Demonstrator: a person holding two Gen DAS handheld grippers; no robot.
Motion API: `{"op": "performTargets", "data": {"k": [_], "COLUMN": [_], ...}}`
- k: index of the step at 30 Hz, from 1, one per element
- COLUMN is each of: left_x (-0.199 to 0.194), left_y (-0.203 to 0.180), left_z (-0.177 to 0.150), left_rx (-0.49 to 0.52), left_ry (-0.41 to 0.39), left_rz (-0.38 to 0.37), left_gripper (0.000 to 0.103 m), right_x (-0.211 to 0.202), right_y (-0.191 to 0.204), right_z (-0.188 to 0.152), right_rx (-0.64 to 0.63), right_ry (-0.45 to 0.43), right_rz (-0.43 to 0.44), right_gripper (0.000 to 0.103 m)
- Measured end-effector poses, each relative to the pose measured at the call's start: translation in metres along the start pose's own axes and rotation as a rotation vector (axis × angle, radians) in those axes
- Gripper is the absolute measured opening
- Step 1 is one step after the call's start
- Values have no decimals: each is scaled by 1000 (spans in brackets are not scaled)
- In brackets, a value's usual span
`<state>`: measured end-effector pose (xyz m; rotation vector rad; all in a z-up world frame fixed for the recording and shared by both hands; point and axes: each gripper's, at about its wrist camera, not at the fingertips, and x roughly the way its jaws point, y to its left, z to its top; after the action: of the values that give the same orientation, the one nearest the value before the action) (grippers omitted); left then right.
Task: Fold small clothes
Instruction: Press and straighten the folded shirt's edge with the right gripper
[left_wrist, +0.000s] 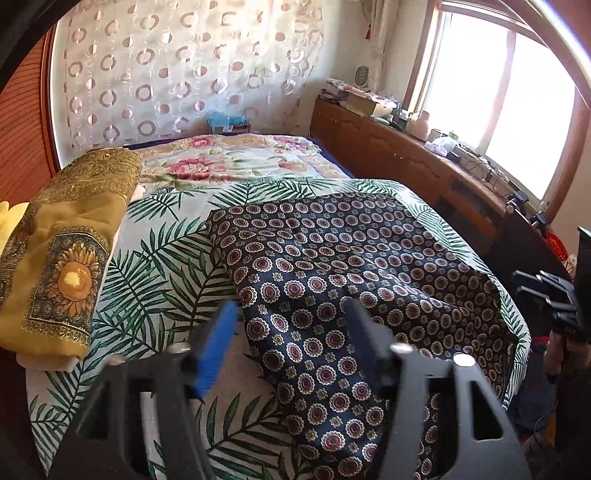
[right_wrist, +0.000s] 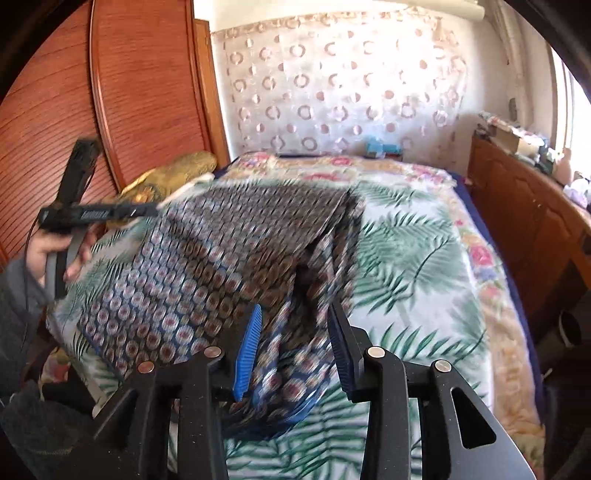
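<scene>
A dark navy garment with a round flower print (left_wrist: 351, 266) lies spread on the palm-leaf bedcover (left_wrist: 155, 251). My left gripper (left_wrist: 291, 314) is open just above the garment's near left edge, with nothing between its fingers. In the right wrist view the same garment (right_wrist: 207, 258) is blurred and partly bunched. My right gripper (right_wrist: 295, 314) is open, with a fold of the garment hanging in front of it between the fingers. The left gripper also shows at the left of the right wrist view (right_wrist: 110, 212). The right gripper body shows at the right edge of the left wrist view (left_wrist: 546, 291).
A folded mustard cloth with a sunflower print (left_wrist: 66, 251) lies on the bed's left side. A floral quilt (left_wrist: 236, 158) covers the far bed. A wooden cabinet (left_wrist: 406, 158) with clutter runs under the window on the right. A wooden wardrobe (right_wrist: 122, 92) stands on the left.
</scene>
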<state>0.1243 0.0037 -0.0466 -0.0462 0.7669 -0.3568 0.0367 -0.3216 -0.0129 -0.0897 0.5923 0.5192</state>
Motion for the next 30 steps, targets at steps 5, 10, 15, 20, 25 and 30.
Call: {"op": "performTargets", "data": {"k": [5, 10, 15, 20, 25, 30], "left_x": [-16, -25, -25, -22, -22, -20], "left_y": [-4, -9, -14, -18, -17, -16], "left_z": [-7, -16, -25, -30, -31, -38], "left_rx": [-14, -13, 0, 0, -9, -15], "left_ry": [-47, -64, -58, -47, -42, -28], "left_rz": [0, 8, 6, 4, 9, 15], "left_gripper": [83, 83, 83, 83, 83, 83], "right_x": [22, 64, 89, 111, 120, 100], "right_y": [-1, 9, 7, 8, 6, -8], "right_z": [15, 24, 29, 21, 24, 17], "right_rx": [-17, -54, -36, -22, 7, 41], "right_ry": [19, 75, 141, 229, 207, 107], "right_rz": [23, 41, 106, 177, 216, 201], "right_gripper": [39, 39, 39, 39, 38, 3]}}
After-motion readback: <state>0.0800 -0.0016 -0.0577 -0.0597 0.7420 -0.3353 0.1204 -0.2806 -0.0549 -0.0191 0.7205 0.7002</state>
